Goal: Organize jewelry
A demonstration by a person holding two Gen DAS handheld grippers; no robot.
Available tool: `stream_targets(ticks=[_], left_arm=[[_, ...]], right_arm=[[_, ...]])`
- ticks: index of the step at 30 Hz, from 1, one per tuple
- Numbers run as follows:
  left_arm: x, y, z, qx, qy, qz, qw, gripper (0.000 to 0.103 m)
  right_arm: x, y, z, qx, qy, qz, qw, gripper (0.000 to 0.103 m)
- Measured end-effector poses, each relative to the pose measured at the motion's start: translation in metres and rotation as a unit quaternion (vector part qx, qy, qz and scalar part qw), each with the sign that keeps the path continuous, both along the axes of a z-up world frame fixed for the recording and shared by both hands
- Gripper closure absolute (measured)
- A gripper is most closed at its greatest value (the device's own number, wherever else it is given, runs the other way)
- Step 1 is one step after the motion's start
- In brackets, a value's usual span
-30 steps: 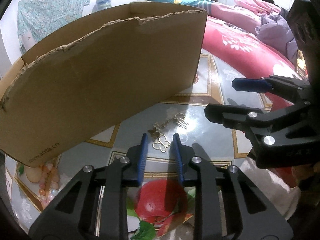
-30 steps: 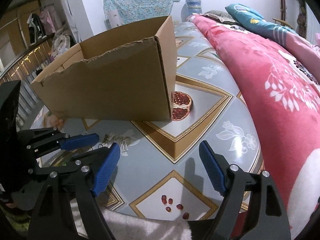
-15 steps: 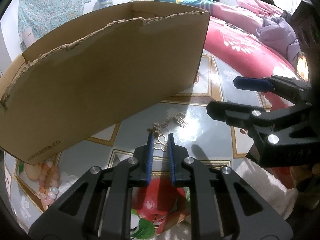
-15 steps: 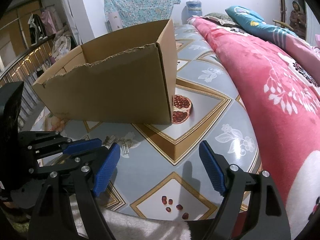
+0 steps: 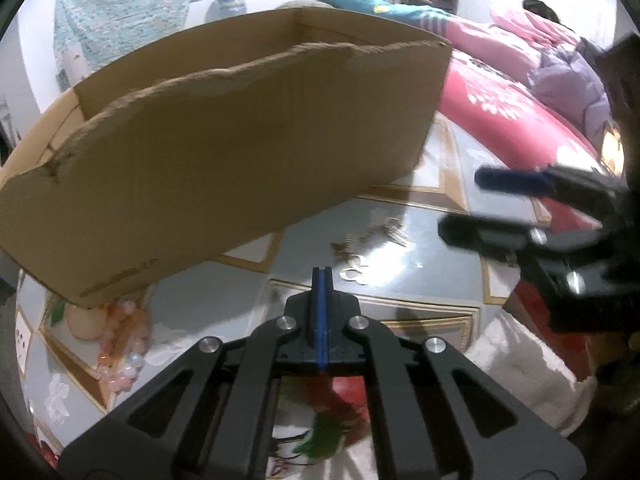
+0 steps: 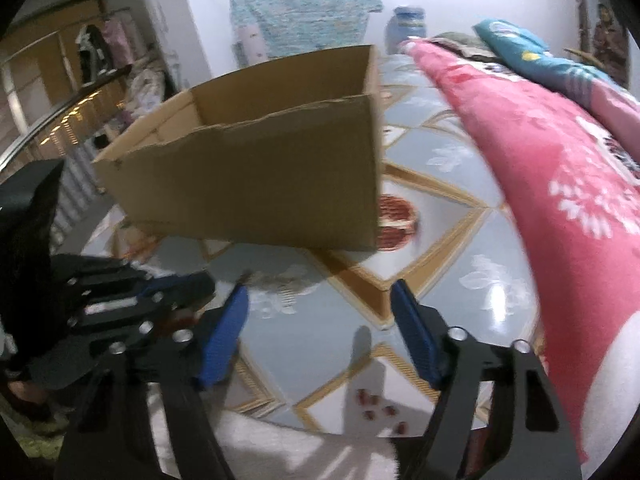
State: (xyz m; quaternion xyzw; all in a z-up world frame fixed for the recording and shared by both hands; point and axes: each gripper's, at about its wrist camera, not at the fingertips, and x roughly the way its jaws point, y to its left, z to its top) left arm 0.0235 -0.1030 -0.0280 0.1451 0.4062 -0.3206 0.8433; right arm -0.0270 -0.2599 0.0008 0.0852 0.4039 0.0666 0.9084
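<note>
Both views blurred. Gold jewelry (image 5: 362, 258) is a smear on the table (image 5: 440, 280), just ahead & right of the left gripper (image 5: 321, 276) tips; pieces can't be told apart. Left jaws clenched pad to pad, nothing seen between. Right gripper (image 6: 320, 316): jaws closing, nothing between, jewelry ahead-left of them. Cardboard box (image 5: 224, 168) looms beyond, inside hidden. Pink bead bracelet (image 5: 120, 344) left of left jaws, partly under box corner.

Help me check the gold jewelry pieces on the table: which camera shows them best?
The left wrist view: the gold pieces lie on the table just beyond the shut left gripper, though blurred. The right wrist view shows only a faint smear near the cardboard box.
</note>
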Motion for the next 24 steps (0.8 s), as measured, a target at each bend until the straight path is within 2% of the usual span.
stream_targets(ticks=[3, 8, 11, 12, 17, 24], left_arm=[[0.006, 0.009, 0.002, -0.004, -0.003, 0.016, 0.9999, 0.103], [0.012, 0.020, 0.002, -0.013, 0.001, 0.031, 0.9994, 0.103], [0.013, 0.024, 0.000, -0.021, 0.005, 0.033, 0.9992, 0.103], [0.013, 0.025, 0.000, -0.022, 0.006, 0.033, 0.9992, 0.103], [0.015, 0.027, -0.003, -0.026, 0.009, 0.033, 0.9991, 0.103], [0.016, 0.031, -0.004, -0.032, 0.012, 0.033, 0.9989, 0.103]], right_arm=[[0.003, 0.019, -0.005, -0.004, 0.003, 0.046, 0.999, 0.048], [0.017, 0.040, -0.015, -0.029, 0.014, 0.085, 0.996, 0.056], [0.025, 0.044, -0.021, -0.033, 0.022, 0.099, 0.994, 0.061], [0.027, 0.047, -0.024, -0.038, 0.027, 0.103, 0.994, 0.066], [0.031, 0.054, -0.024, -0.058, 0.028, 0.115, 0.991, 0.068], [0.039, 0.062, -0.023, -0.080, 0.042, 0.112, 0.990, 0.079]])
